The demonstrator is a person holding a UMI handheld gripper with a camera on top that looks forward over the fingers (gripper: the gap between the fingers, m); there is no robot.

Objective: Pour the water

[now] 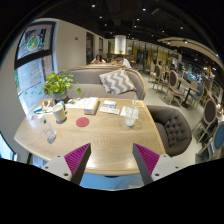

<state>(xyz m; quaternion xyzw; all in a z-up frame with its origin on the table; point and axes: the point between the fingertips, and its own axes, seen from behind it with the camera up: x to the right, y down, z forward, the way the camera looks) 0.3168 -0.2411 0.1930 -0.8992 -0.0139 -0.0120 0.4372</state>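
Gripper view: gripper (pixel 112 160) wide open, empty, above table (pixel 100 140). Bottle (pixel 47 127) (likely the water) stands far left. Approach step; next, reach left and clamp it.

Café interior; sofa (pixel 112 82), wooden table (pixel 105 140)

Just ahead of my fingers the table (pixel 100 140) lies bare; farther on, a potted plant (pixel 58 88), books (pixel 88 105) and a holder (pixel 130 115) block passage.
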